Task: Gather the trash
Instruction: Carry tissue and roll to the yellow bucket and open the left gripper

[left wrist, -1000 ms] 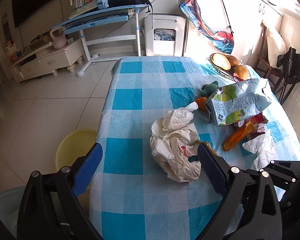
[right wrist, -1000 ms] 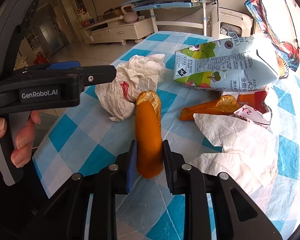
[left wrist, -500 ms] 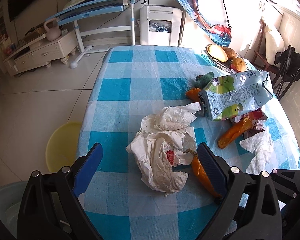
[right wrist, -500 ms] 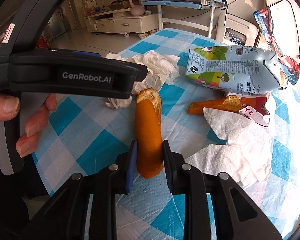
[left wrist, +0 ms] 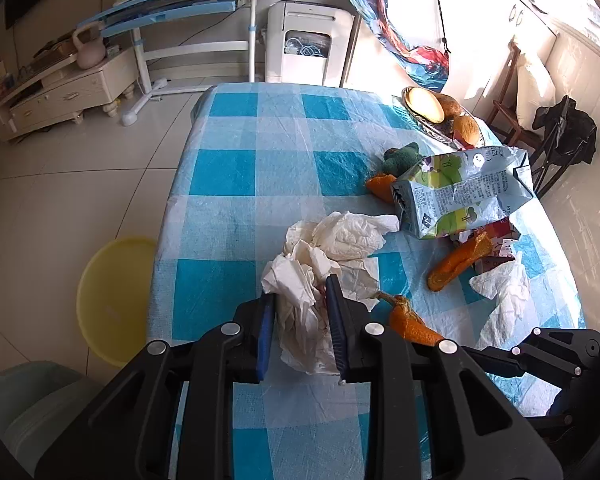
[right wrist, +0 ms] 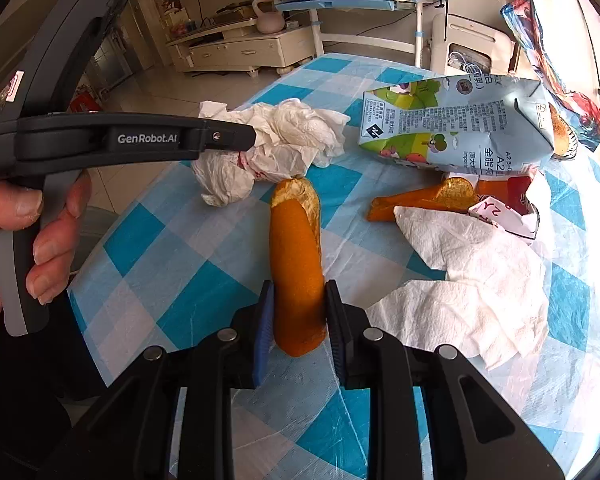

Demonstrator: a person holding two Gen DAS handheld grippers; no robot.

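Note:
A crumpled white tissue wad [left wrist: 296, 272] lies on the blue-checked table [left wrist: 260, 160]. My left gripper [left wrist: 300, 296] has its jaws closing, and the pads press its near end. From the right wrist, that wad [right wrist: 284, 144] sits behind the left gripper [right wrist: 236, 138], which a hand [right wrist: 28, 232] holds. My right gripper [right wrist: 299, 296] is shut on a long orange peel [right wrist: 296, 248] that stands up from the cloth. A crushed milk carton [right wrist: 456, 124], a second peel [right wrist: 420, 198] and paper towels [right wrist: 472, 280] lie to the right.
On the floor left of the table are a yellow basin [left wrist: 112, 300] and a pale bin [left wrist: 28, 400]. A fruit basket [left wrist: 432, 112] and a green toy [left wrist: 400, 156] sit at the table's far right. A chair [left wrist: 512, 112] stands beyond.
My left gripper came down over the tissue wad and its jaws went from wide open to closed on it. The right gripper kept still with the peel.

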